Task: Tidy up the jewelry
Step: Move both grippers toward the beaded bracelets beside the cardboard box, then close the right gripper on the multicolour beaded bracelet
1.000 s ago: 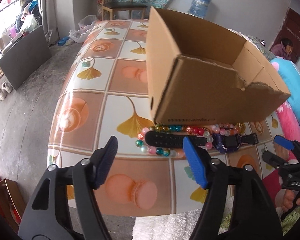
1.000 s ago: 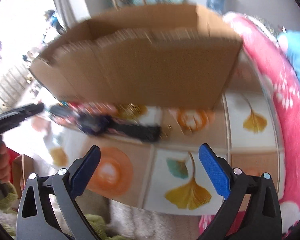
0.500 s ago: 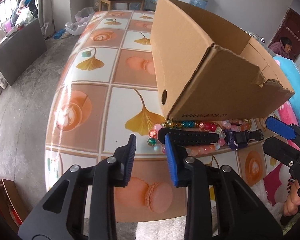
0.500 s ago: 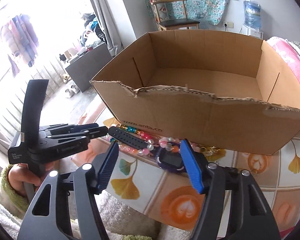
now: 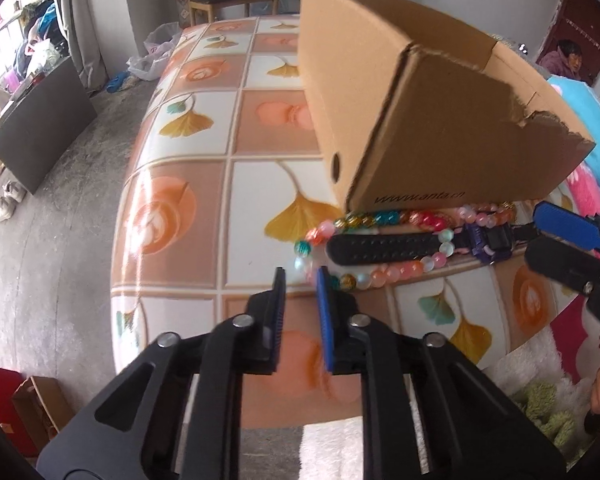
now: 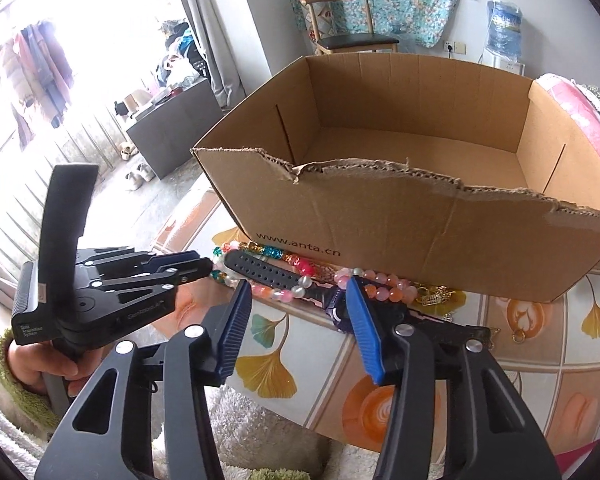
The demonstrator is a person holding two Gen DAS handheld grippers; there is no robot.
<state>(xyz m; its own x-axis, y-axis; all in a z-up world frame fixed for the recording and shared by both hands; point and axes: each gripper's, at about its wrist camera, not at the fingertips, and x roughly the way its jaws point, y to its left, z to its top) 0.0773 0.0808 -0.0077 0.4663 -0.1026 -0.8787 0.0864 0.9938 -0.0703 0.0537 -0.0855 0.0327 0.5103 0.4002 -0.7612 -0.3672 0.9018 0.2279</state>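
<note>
A black and purple watch (image 5: 404, 249) lies on the tiled table in front of an empty cardboard box (image 5: 428, 120), ringed by a colourful bead bracelet (image 5: 364, 278). My left gripper (image 5: 300, 276) is nearly shut, a narrow gap left, empty, its tips right at the bracelet's left end. My right gripper (image 6: 296, 292) is open just above the watch (image 6: 268, 270) and the bracelet (image 6: 288, 293), with the box (image 6: 400, 184) behind. A gold chain (image 6: 436, 296) lies to the right by the box.
The table (image 5: 188, 216) has an orange and white tile pattern and drops off at its near and left edges. A pink and blue cloth (image 5: 592, 152) lies to the right. A chair (image 6: 348, 36) and a water bottle (image 6: 504, 20) stand at the far wall.
My left gripper's jaws have closed from wide open to a narrow gap and moved toward the bracelet's left end. My right gripper has narrowed and come in over the watch.
</note>
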